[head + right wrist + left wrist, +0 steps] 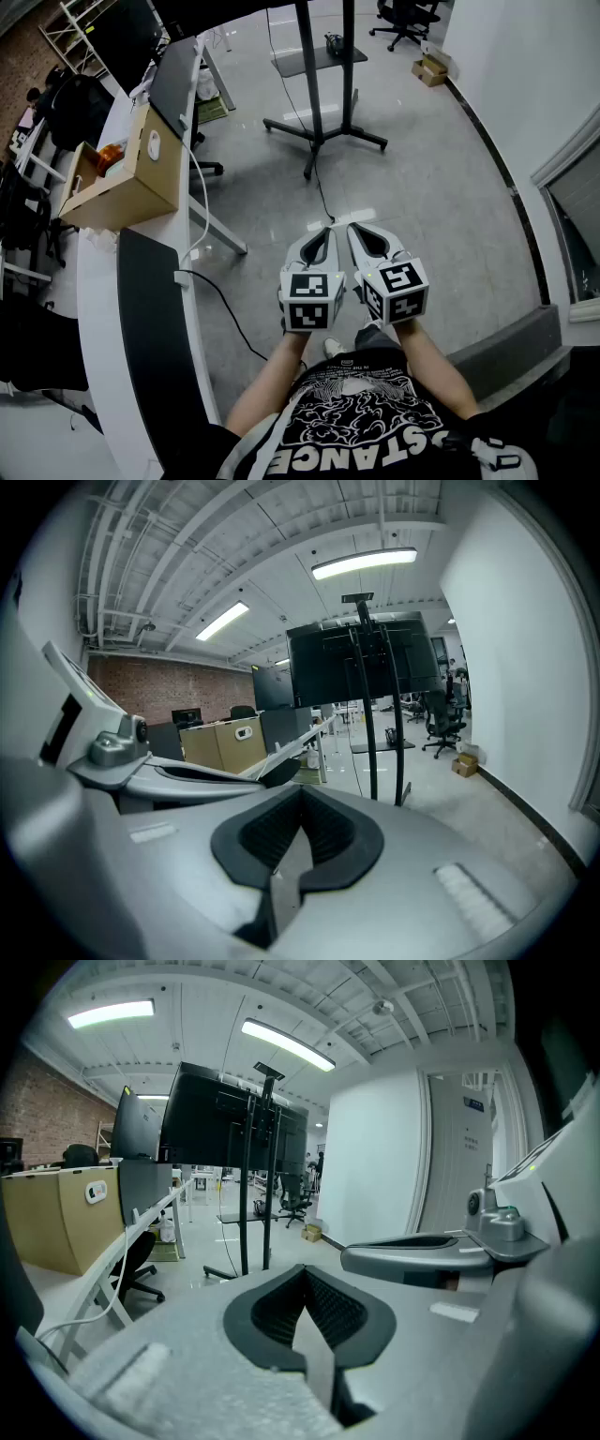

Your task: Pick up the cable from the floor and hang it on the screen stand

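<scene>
Side by side, left gripper [323, 232] and right gripper [355, 230] hover, jaws clenched and empty, over the floor cable [322, 199] near the screen stand [322, 139].

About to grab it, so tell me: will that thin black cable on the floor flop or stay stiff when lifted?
Probably floppy: the cable is thin and lies in a loose line on the floor, so it should sag either side of a pinch. Likely light too. It runs toward the screen stand, so it may tug if attached there.
</scene>
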The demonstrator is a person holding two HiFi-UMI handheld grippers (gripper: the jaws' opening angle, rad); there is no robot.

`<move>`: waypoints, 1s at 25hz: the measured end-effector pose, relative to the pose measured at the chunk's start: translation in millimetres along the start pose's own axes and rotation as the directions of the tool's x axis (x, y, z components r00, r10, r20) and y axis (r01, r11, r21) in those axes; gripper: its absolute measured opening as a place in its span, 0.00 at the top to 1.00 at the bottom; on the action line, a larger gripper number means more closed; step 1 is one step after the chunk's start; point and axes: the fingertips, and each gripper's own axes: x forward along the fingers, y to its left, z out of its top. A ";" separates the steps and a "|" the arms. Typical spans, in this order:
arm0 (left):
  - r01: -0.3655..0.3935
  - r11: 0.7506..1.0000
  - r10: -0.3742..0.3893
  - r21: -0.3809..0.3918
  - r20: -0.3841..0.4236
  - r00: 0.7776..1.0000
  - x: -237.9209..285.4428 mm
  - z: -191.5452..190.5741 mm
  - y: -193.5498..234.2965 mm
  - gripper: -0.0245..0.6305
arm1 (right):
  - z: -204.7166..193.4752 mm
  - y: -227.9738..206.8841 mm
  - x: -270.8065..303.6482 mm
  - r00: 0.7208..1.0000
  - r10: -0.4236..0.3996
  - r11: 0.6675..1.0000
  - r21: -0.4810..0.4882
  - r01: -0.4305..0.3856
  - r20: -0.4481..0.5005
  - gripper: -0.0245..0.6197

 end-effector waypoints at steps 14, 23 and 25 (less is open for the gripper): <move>-0.022 0.999 0.022 -0.027 -0.002 1.000 -2.4 -12.0 21.6 0.96 | -2.7 8.1 9.6 1.000 -0.019 1.000 0.007 0.019 -0.003 0.95; -0.022 0.997 0.022 -0.071 -0.003 1.000 38.1 -9.5 34.6 0.96 | -22.6 -15.7 46.2 0.998 -0.001 1.000 0.027 0.002 -0.066 0.95; -0.026 0.997 0.025 -0.068 -0.008 1.000 54.6 -7.3 39.1 0.96 | -23.9 -26.1 60.0 0.997 0.006 1.000 0.030 -0.004 -0.071 0.95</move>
